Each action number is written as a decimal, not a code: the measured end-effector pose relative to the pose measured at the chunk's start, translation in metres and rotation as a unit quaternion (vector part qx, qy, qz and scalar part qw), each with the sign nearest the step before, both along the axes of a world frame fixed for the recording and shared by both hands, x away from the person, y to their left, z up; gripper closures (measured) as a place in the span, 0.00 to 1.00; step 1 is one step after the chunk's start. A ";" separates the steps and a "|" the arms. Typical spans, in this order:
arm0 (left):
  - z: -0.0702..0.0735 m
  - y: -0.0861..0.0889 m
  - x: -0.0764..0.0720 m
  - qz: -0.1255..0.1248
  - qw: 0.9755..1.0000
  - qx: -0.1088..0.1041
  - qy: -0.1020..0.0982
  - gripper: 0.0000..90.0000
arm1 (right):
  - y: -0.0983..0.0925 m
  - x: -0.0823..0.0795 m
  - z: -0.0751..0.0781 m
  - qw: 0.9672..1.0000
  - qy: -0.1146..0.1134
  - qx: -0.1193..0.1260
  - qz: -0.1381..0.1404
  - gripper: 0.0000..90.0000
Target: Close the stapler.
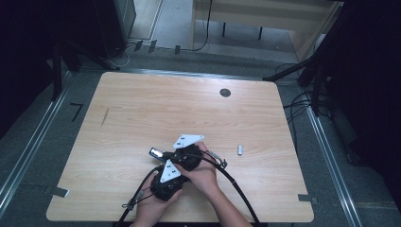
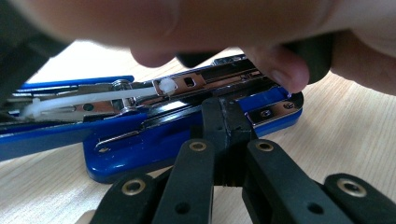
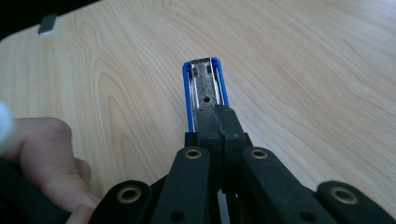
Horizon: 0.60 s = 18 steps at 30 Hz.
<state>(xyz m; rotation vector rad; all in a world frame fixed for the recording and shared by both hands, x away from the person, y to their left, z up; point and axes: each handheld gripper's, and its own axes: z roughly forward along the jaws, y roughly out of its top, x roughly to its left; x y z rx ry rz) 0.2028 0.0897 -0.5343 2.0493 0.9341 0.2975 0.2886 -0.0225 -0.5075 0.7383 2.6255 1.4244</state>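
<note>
The blue stapler (image 2: 196, 135) is lying opened out on the wooden surface (image 1: 142, 113), its metal staple channel (image 2: 219, 77) facing up. What the channel is holding cannot be made out.

The left claw (image 2: 225, 116) is showing its jaws fully closed, pad against pad. In the left gripper view the tips are resting against the side edge of the stapler's blue base, just below the channel; nothing is sitting between the jaws. A fingertip (image 2: 280, 70) of the other hand is pressing on the stapler directly above and just beyond these tips.

The right claw (image 3: 219, 122) is also standing fully closed. In the right gripper view the stapler (image 3: 205, 91) is extending straight ahead of the tips, its metal strip running under them. Whether the tips are pinching that strip or merely lying on it cannot be told.

In the high view both claws, left (image 1: 166, 182) and right (image 1: 187, 156), are crowding together, with the stapler (image 1: 156, 152) protruding just beyond them. A small grey cylinder (image 1: 239, 150) is lying apart from the right claw, on its far side from the left one.
</note>
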 end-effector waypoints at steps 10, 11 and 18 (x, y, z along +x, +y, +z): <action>0.000 0.000 0.000 0.000 1.000 0.000 0.000 1.00 | 0.003 0.003 -0.002 1.000 0.019 -0.016 0.000 1.00; 0.000 0.000 0.000 0.000 1.000 0.000 0.001 1.00 | 0.003 0.003 -0.002 1.000 0.019 -0.016 0.000 1.00; 0.000 0.000 0.000 0.000 1.000 -0.002 0.001 1.00 | 0.000 0.003 -0.001 1.000 0.017 0.001 -0.005 1.00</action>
